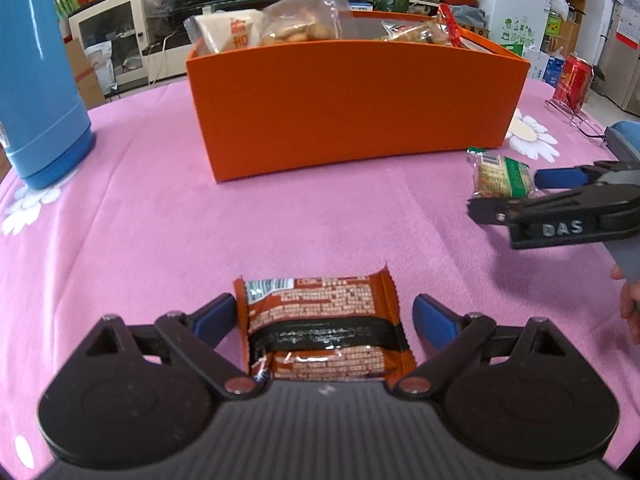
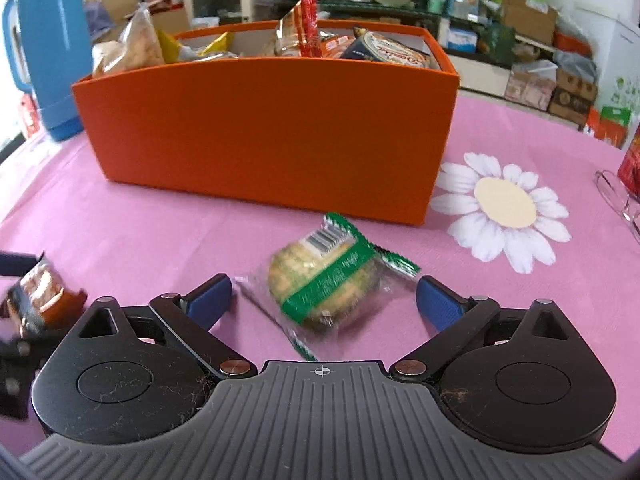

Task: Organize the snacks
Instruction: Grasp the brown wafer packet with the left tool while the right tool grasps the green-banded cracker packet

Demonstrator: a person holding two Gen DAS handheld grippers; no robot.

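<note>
An orange box (image 1: 352,108) holding several snack packs stands on the pink tablecloth; it also shows in the right wrist view (image 2: 264,128). My left gripper (image 1: 325,316) is open around a brown snack pack (image 1: 324,332) lying between its blue pads, which stand apart from its sides. My right gripper (image 2: 325,300) is open around a green-banded biscuit pack (image 2: 326,288) on the cloth. From the left wrist view the right gripper (image 1: 516,188) and biscuit pack (image 1: 502,178) are at the right. The brown pack (image 2: 40,292) shows at the left edge of the right wrist view.
A blue thermos (image 1: 36,72) stands at the left of the box. A red can (image 1: 574,80) and eyeglasses (image 1: 576,116) lie at the right. A daisy print (image 2: 504,208) is on the cloth. Shelves and boxes fill the background.
</note>
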